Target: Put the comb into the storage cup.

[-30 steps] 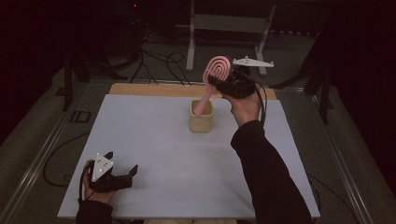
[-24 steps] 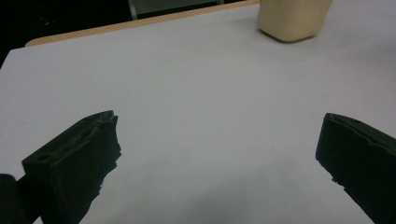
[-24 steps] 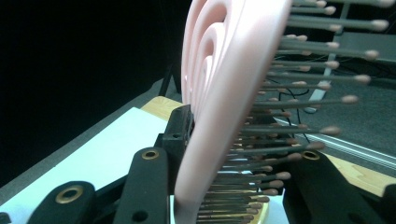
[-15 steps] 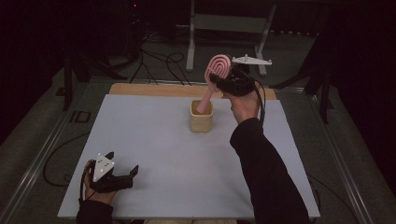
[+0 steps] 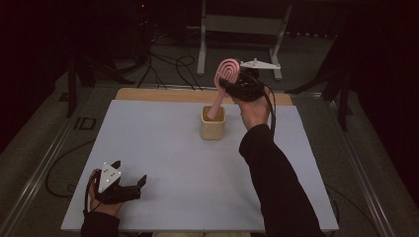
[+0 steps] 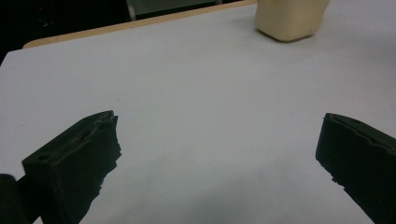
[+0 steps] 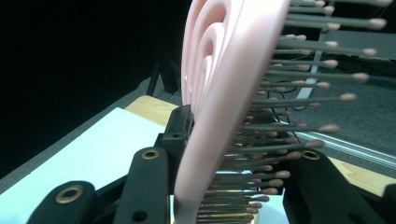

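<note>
Hairbrush [image 5: 225,81], pink, with a looped oval head, stands tilted with its handle end down inside the cream holder cup [image 5: 213,126], which sits at about 12 o'clock from the middle of the white bench [image 5: 163,163], toward the far wooden edge. The right tool [image 5: 232,83] is clamped on the brush at the head. In the right gripper view the brush [image 7: 224,93] rises between the two black jaws; the bristles project toward the 3 o'clock side of that view and cover most of the jaw there, so pad contact on that side cannot be confirmed. The handle below the head is cut off at the lower edge of that view. In the high view the handle tip is hidden inside the cup.

The left tool [image 5: 129,189] rests low on the bench at about 7 o'clock, well apart from the cup, with its jaws apart and nothing between them. In the left gripper view the cup [image 6: 289,18] is at about 1 o'clock, its upper part cut off by the frame. The surroundings beyond the bench are dark and hard to make out.
</note>
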Demonstrator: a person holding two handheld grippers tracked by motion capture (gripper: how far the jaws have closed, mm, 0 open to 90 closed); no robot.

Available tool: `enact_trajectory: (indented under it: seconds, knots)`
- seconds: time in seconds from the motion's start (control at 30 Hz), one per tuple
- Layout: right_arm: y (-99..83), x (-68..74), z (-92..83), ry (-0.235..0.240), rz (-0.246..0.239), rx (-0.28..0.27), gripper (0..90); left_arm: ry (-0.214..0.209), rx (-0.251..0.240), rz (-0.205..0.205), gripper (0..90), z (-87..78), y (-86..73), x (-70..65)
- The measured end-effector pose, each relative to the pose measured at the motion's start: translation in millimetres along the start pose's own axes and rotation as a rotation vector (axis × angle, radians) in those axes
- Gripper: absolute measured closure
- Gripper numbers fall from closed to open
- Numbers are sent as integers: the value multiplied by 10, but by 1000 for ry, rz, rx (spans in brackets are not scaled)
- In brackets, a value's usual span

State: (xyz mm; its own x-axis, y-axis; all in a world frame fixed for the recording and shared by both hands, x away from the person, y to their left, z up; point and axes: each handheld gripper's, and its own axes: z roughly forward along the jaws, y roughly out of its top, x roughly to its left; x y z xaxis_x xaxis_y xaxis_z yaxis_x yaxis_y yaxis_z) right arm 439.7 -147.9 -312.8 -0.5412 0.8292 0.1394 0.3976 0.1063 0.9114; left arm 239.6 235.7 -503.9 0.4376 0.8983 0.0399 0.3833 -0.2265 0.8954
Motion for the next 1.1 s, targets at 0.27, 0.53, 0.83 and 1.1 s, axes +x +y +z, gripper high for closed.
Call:
enact_trajectory:
  seconds: [0.27, 0.53, 0.83, 1.1]
  knots:
    - [-37, -2, 86, -6, 2, 8, 635, -2, 1, 3, 1, -3, 0, 2]
    - [-69, 4, 160, -9, 12, 13, 635, -3, -5, -1, 1, -8, 2, 3]
    - [-99, 7, 215, -15, 13, 26, 635, -1, -6, -1, 1, -15, 3, 9]
    - [-131, -49, 225, -27, 30, 28, 635, -1, -6, 1, 1, -14, 2, 5]
